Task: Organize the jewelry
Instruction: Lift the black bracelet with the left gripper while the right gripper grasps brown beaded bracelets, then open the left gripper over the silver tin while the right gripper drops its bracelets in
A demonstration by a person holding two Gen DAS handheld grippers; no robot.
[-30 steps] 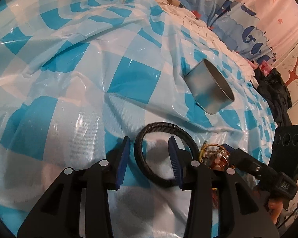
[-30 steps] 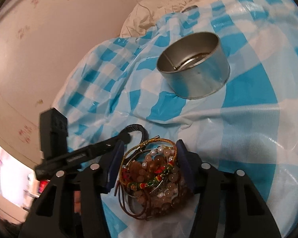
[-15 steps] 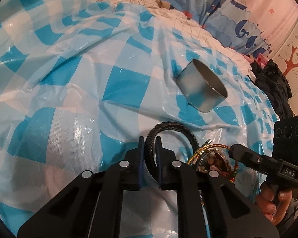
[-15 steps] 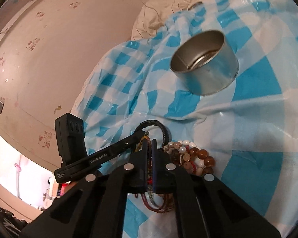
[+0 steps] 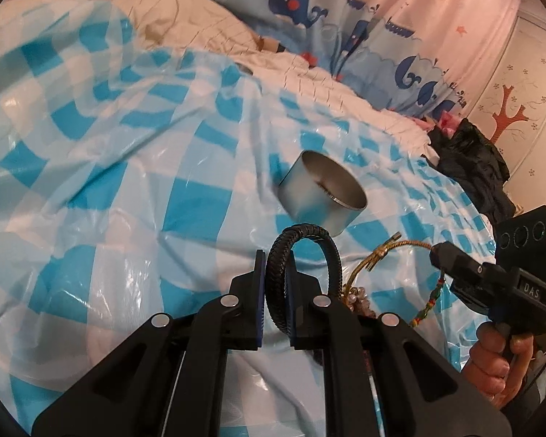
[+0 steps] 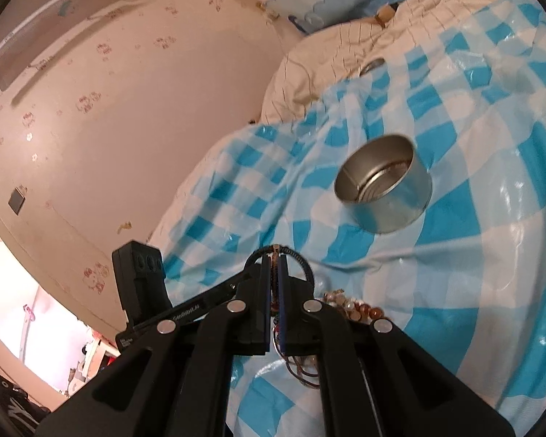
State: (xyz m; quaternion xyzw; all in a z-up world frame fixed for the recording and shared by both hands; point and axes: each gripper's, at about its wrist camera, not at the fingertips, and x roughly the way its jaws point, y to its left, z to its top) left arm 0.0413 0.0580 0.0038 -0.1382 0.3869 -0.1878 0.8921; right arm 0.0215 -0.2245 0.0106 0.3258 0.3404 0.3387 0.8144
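Jewelry is split between the two grippers above a bed covered by a blue-and-white checked plastic sheet (image 5: 134, 196): the left gripper (image 5: 276, 284) has its fingers clamped on a black braided bracelet (image 5: 311, 244), lifted clear of the sheet. The right gripper (image 6: 273, 284) has its fingers pressed narrowly together on thin strands from a tangle of beaded bracelets (image 6: 349, 307), including a gold bangle (image 5: 389, 251), the beads hanging just beside and below it. An open silver tin (image 6: 384, 191) sits tilted on the sheet beyond both grippers, apart from them.
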